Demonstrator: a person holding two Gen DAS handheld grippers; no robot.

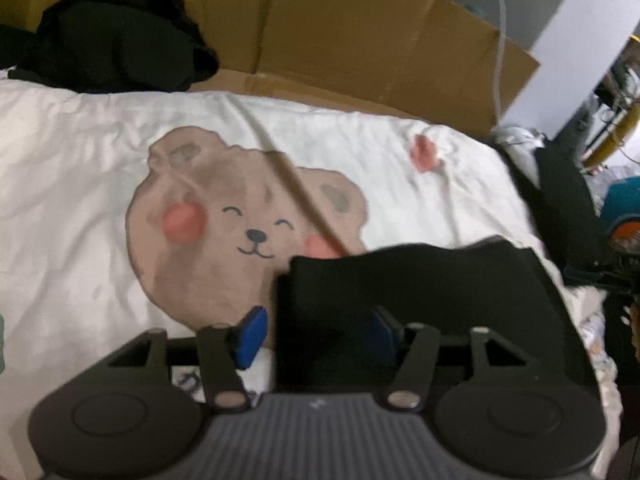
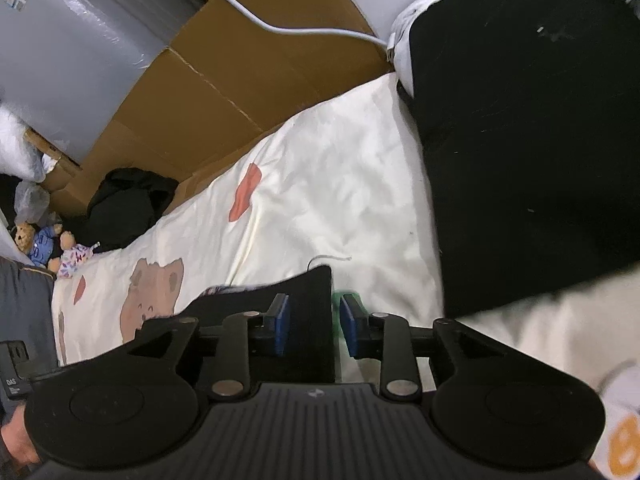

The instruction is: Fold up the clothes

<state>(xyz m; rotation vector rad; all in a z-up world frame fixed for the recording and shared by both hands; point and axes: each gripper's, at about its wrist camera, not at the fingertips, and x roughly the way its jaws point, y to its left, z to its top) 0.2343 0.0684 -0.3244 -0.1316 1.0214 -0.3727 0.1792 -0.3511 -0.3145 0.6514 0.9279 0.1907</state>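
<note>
Left gripper (image 1: 318, 330) is spread wide, black cloth (image 1: 400, 280) draped between its fingers on the bear sheet (image 1: 80, 168). Right gripper (image 2: 311, 326) (pads apart too) has the cloth's edge between them.

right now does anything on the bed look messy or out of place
Yes. A crumpled black garment lies heaped at the far edge of the white bear-print bedsheet, against the brown cardboard, unfolded. The sheet itself is creased, one long wrinkle crossing the bear's face.
</note>
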